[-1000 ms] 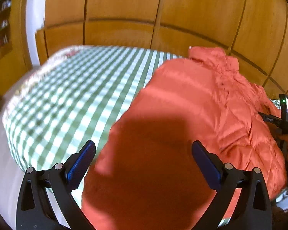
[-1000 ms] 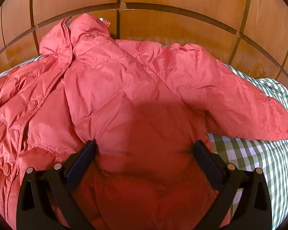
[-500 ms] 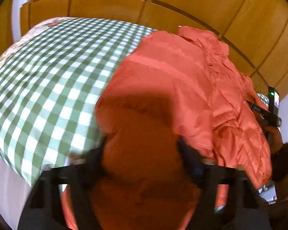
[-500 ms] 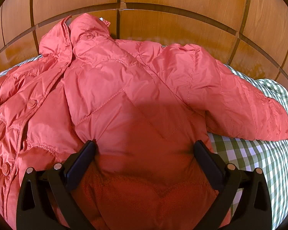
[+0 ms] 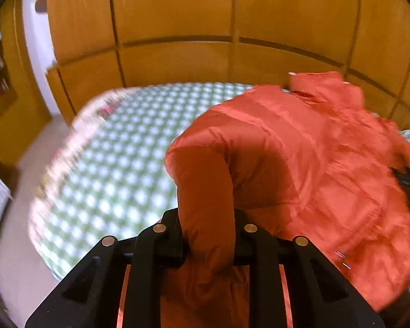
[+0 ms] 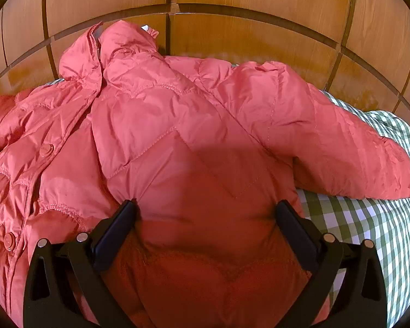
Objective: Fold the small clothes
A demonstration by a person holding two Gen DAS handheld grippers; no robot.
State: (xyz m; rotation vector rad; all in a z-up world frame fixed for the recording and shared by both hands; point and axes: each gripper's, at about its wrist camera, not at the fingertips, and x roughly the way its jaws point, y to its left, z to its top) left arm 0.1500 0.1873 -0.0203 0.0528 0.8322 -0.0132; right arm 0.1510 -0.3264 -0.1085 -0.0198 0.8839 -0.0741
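A red puffer jacket (image 5: 300, 150) lies spread on a green-checked bedspread (image 5: 117, 164). My left gripper (image 5: 207, 218) is closing on the jacket's sleeve (image 5: 205, 177); the fabric is pinched between its jaws and lifted off the bed, bending over toward the jacket's body. In the right wrist view the jacket (image 6: 164, 109) lies front up with its collar at the far side and its other sleeve (image 6: 341, 142) stretched out to the right. My right gripper (image 6: 206, 205) stands open, wide apart, its fingertips resting on the jacket's lower body.
A wooden panelled wall (image 5: 177, 13) runs close behind the bed. The checked bedspread (image 6: 369, 218) shows bare to the right of the jacket. Pale floor (image 5: 13, 259) lies beyond the bed's left edge, with a shelf at the far left.
My left gripper went from wide open over the sleeve to closed on it, then lifted the sleeve up and toward the jacket. The right gripper and the jacket under it stayed still.
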